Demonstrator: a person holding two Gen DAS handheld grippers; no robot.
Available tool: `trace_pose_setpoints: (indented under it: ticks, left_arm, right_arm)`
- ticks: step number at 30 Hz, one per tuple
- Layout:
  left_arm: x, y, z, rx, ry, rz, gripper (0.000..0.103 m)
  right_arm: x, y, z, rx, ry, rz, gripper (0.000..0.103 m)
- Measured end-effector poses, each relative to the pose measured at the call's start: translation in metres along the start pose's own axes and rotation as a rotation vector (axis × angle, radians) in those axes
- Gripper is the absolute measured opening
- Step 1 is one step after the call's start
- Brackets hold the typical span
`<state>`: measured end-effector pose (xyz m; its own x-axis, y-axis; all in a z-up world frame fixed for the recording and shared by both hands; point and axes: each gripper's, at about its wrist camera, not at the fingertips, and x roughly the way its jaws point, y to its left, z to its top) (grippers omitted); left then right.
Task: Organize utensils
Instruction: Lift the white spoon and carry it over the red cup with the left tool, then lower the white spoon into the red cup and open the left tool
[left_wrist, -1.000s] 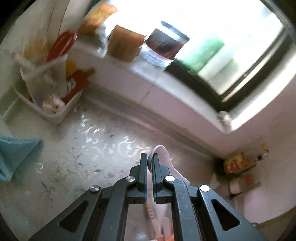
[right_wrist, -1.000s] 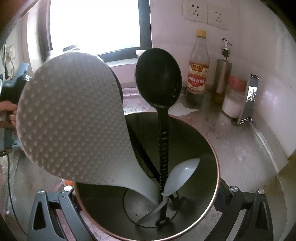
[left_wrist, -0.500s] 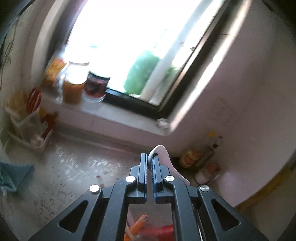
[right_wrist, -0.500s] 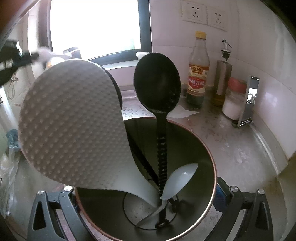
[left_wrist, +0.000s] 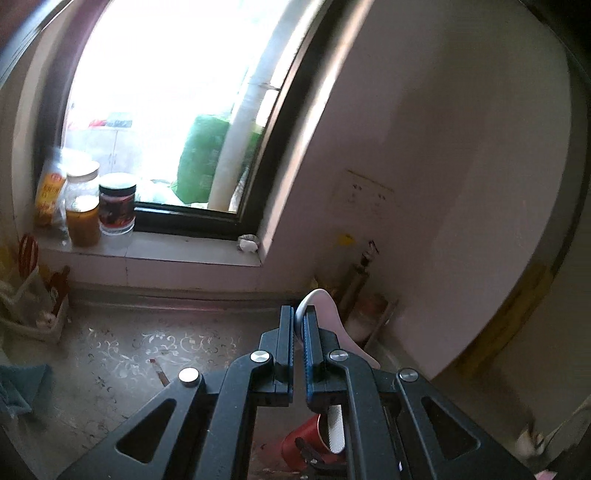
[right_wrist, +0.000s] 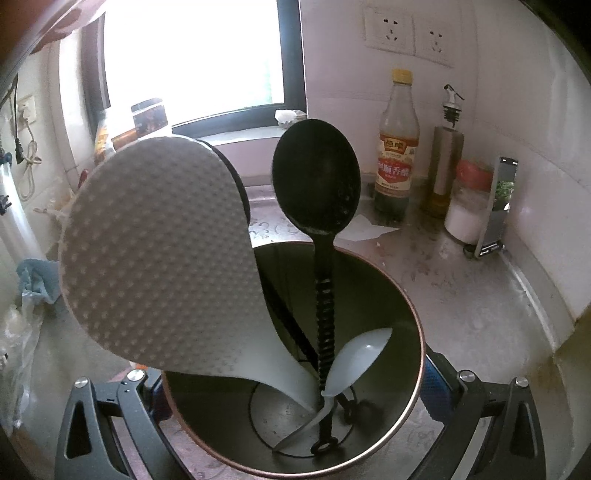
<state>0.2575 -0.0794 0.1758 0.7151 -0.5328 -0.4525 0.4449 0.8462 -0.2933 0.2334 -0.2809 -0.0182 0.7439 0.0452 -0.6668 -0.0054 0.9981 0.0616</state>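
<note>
In the left wrist view my left gripper (left_wrist: 299, 325) is shut on a white spoon (left_wrist: 332, 317), pinched edge-on, whose curved end sticks out past the fingertips to the right. It hangs above the counter, over a red utensil holder (left_wrist: 299, 443) with a dotted white rice paddle (left_wrist: 335, 428) in it. In the right wrist view my right gripper (right_wrist: 299, 376) grips that round holder (right_wrist: 410, 306) by its sides. Inside stand the white rice paddle (right_wrist: 159, 258), a black ladle (right_wrist: 317, 177) and a small white spoon (right_wrist: 362, 354).
Jars (left_wrist: 114, 206) line the window sill. A white basket (left_wrist: 33, 314) and a blue cloth (left_wrist: 18, 384) lie at the counter's left. A vinegar bottle (right_wrist: 397, 158), an oil dispenser (right_wrist: 447, 155), a white jar (right_wrist: 469, 206) and a propped phone (right_wrist: 498, 206) stand by the back wall.
My left gripper rose and swung right with the white spoon, now facing the window and wall corner above the holder. It left the right wrist view's left edge. The right gripper stayed still.
</note>
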Motion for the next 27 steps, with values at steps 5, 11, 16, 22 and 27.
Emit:
trace_pose_setpoints:
  ticks: [5, 11, 16, 22, 27]
  left_arm:
    - [0.007, -0.023, -0.009, 0.089, 0.021, 0.016, 0.004]
    - [0.015, -0.041, -0.022, 0.169, 0.047, 0.042, 0.004]
    - [0.018, -0.053, -0.032, 0.249, 0.05, 0.105, 0.004]
    - [0.025, -0.07, -0.044, 0.34, 0.06, 0.161, 0.004]
    - [0.03, -0.079, -0.052, 0.379, 0.069, 0.19, 0.004]
  right_arm:
    - [-0.001, 0.001, -0.002, -0.005, 0.004, 0.002, 0.103]
    - [-0.002, 0.001, -0.003, -0.007, 0.005, 0.006, 0.103]
    - [-0.002, -0.001, -0.005, -0.006, 0.011, 0.012, 0.103]
    - [-0.002, 0.0, -0.005, -0.022, 0.017, 0.016, 0.103]
    - [-0.003, 0.003, -0.007, -0.043, 0.021, 0.016, 0.103]
